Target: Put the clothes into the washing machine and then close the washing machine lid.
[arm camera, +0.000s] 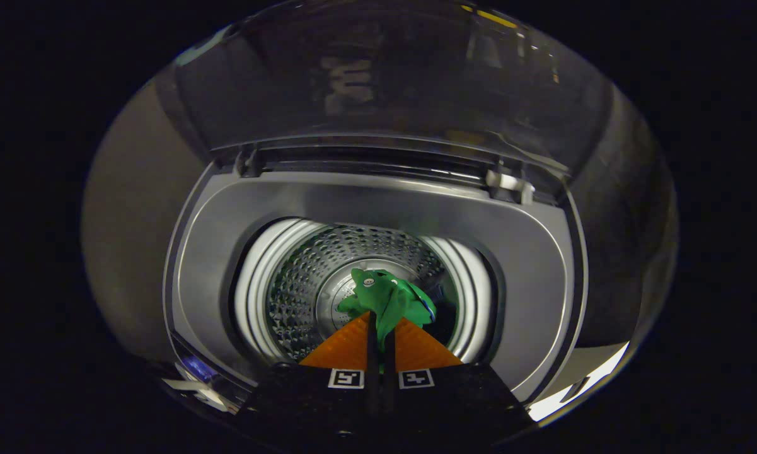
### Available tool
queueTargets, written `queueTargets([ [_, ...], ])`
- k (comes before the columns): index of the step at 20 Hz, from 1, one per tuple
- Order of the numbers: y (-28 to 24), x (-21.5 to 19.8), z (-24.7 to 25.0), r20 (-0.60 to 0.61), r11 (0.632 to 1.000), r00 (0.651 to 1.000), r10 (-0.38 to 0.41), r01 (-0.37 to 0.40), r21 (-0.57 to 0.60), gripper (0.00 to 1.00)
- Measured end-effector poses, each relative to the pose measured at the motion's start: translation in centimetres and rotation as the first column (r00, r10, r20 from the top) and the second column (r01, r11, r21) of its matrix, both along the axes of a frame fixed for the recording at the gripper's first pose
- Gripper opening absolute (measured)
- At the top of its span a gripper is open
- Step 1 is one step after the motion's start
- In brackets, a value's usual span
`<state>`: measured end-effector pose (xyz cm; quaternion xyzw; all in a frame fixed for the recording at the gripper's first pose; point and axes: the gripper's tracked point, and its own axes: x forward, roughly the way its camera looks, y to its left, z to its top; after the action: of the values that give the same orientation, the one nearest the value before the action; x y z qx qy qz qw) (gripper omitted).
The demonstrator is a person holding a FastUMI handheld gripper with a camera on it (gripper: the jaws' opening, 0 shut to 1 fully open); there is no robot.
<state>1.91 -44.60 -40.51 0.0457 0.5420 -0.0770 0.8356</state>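
Note:
I am looking down into the open top of a washing machine (378, 205). Its steel drum (299, 280) lies just beyond my fingers. A green garment (387, 293) hangs over the drum's mouth, and a strip of it runs down between my fingertips. My gripper (383, 323) is shut on that cloth, with the fingers nearly touching. Behind the opening, the dark see-through lid (384, 82) stands raised and tilted back.
A grey deck rings the drum opening, with a lid hinge (509, 184) at its back right. The machine's lit control strip (195, 369) runs along the near left edge. Pale wall (132, 208) flanks the machine on the left.

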Motion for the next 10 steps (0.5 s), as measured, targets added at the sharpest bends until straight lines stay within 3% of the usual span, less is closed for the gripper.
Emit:
queueTargets([
  [1, 0.1, 0.0, 0.3, 0.012, 1.000, 1.000, -0.009, 0.009, 0.006, 0.06],
  [2, 0.2, 0.1, 0.9, 0.021, 1.000, 1.000, -0.004, 0.004, 0.009, 0.16],
  [7, 0.2, 0.6, 1.6, 0.044, 0.996, 0.997, 0.063, -0.060, -0.060, 1.00],
  [10, 1.3, 0.3, 2.9, 0.070, 0.998, 0.997, 0.036, -0.033, -0.048, 1.00],
])
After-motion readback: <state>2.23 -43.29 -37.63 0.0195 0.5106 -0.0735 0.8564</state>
